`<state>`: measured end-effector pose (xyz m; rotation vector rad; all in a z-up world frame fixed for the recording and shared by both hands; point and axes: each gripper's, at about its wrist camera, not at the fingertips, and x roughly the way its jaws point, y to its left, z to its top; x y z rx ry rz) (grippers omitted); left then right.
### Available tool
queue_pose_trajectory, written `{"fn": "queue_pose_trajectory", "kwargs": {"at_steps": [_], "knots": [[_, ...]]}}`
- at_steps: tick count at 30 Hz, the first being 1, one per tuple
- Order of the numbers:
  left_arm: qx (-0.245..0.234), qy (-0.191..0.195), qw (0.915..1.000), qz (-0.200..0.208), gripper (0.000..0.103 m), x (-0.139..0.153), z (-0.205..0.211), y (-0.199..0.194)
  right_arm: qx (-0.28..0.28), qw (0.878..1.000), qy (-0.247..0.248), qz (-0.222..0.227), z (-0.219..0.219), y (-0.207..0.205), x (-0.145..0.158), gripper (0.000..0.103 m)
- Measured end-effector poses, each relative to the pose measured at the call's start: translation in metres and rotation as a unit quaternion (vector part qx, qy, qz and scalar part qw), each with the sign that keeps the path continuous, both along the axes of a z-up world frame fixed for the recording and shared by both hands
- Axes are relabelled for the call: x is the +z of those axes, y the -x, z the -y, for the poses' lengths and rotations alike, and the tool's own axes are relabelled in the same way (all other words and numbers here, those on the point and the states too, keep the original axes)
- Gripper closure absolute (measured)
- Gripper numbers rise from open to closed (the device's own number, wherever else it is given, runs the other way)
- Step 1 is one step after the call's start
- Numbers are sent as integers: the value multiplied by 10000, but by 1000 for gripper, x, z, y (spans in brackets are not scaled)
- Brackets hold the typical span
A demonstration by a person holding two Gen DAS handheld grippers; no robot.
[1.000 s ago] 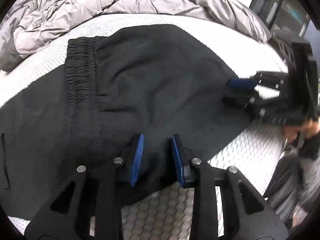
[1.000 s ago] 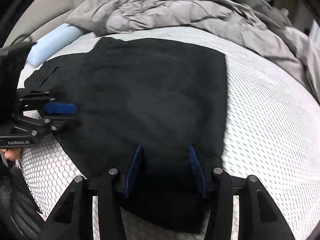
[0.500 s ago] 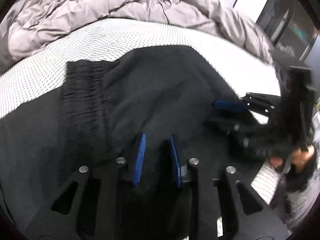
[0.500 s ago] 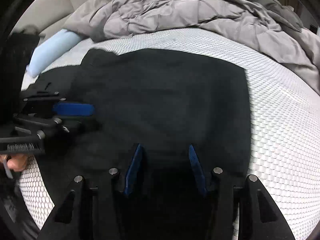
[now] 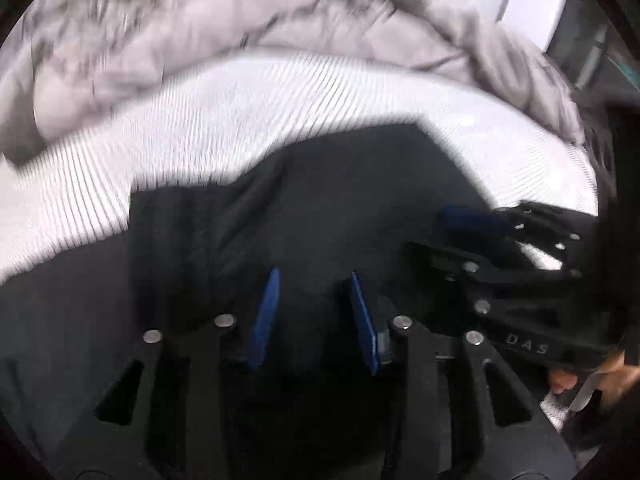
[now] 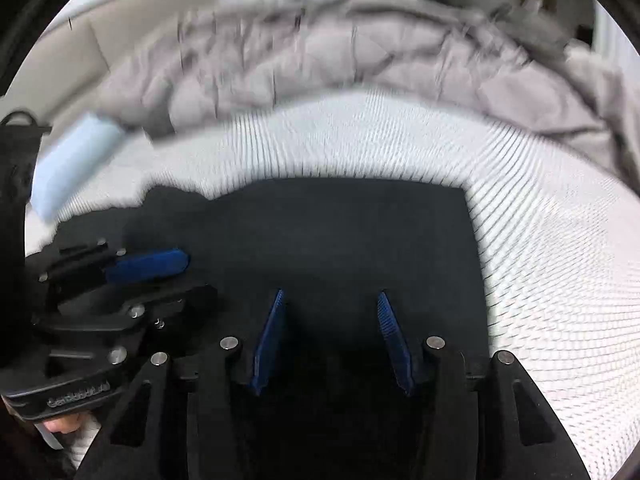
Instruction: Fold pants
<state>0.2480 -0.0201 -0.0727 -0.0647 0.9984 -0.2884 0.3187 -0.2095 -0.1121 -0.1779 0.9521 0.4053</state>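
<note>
Black pants [image 5: 340,200] lie on a white mesh mattress [image 5: 280,112], with a gathered waistband at the left in the left wrist view. My left gripper [image 5: 312,276] has a bunch of the black fabric between its blue pads, and its jaws are opening. In the right wrist view my right gripper [image 6: 331,296] is shut on a thick fold of the pants [image 6: 340,232], near their right edge. The two grippers work side by side: the right gripper [image 5: 440,232] shows at the right of the left view, and the left gripper [image 6: 196,276] at the left of the right view.
A rumpled grey duvet [image 5: 200,32] is heaped along the far side of the mattress [image 6: 540,240]. A pale blue pillow [image 6: 68,168] lies at the far left. A person's hand [image 5: 560,380] shows behind the right gripper. Both views are motion-blurred.
Both grippers have carried the near fold of the pants forward, so less black cloth shows beyond them. The left jaws narrowed, then widened a little.
</note>
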Motion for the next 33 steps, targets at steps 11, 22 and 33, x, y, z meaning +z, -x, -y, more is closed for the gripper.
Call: {"fn": "queue_pose_trajectory", "kwargs": {"at_steps": [11, 22, 33], "knots": [[264, 296, 9976, 576, 73, 43, -28, 28, -741, 9947, 427, 579, 24, 25, 18, 53], [438, 470, 9975, 281, 73, 9, -43, 13, -302, 9953, 807, 453, -31, 3, -12, 41], [-601, -504, 9955, 527, 70, 9, -13, 112, 681, 9969, -19, 397, -36, 84, 15, 38]]}}
